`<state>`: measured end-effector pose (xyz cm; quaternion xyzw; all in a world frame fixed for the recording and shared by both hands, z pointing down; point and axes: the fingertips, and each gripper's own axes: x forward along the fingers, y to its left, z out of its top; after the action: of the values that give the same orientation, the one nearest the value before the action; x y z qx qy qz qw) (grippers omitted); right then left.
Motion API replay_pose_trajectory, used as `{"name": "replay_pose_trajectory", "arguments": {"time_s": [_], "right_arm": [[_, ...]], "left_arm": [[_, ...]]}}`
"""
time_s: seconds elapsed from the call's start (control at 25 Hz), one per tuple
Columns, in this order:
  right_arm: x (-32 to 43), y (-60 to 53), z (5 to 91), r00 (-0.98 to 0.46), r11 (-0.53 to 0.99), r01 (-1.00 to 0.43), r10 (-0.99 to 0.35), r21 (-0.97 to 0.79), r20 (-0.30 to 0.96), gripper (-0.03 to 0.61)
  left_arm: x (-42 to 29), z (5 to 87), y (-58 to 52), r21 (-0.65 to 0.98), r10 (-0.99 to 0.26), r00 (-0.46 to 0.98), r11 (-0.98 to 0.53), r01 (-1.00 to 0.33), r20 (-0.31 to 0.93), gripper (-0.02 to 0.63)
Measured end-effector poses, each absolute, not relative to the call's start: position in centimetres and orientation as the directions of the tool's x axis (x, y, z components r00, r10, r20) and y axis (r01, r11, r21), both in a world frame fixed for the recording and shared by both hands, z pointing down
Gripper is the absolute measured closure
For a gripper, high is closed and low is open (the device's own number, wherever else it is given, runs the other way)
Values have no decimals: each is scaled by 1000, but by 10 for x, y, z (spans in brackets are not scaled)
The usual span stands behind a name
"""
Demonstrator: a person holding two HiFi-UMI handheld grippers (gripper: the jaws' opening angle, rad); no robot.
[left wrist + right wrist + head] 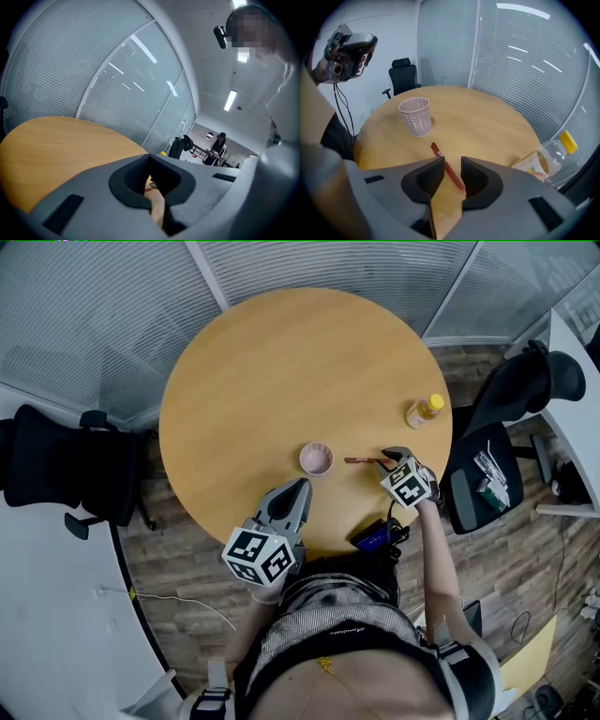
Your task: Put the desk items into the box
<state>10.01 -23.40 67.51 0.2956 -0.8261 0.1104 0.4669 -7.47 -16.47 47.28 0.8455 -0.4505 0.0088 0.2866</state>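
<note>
A red pen (359, 460) lies on the round wooden table (262, 381), just right of a pink mesh cup (316, 458). My right gripper (387, 458) is at the pen's right end, low over the table. In the right gripper view the pen (446, 168) runs between the two pads, with a gap on each side, so my right gripper (451, 172) is open around it. The cup (416, 116) stands upright beyond it. My left gripper (300, 487) hovers at the near table edge below the cup, shut and empty, its tips (150, 157) touching.
A clear bottle with a yellow cap (424, 412) stands at the table's right edge, close to my right gripper (553, 152). A blue object (373, 537) sits by the near edge. Black office chairs stand left (66, 470) and right (492, 465) of the table.
</note>
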Motion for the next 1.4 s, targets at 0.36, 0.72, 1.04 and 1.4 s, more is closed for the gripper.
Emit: {"name": "replay_pose_trajectory", "arguments": {"time_s": [0.36,0.72,1.04,1.4], "right_arm": [[101,-233,713,-344,887,-459,-233,53,910,474],[108,-228,732,-249,901,-428,-191,69,949,469],[108,-229,735,-270,889,-454,-191,50,944,478],[109,-227,735,-284,874,-483,-209,49,936,517]], "left_arm": [[-80,474,-166,480,-762,587,-421,-770,274,612],[-85,476,-167,485,-762,585,-415,-770,276,612],[-85,477,-168,488,-762,584,-412,-770,278,612],[-83,476,-166,493,-760,591,-418,-763,271,612]]}}
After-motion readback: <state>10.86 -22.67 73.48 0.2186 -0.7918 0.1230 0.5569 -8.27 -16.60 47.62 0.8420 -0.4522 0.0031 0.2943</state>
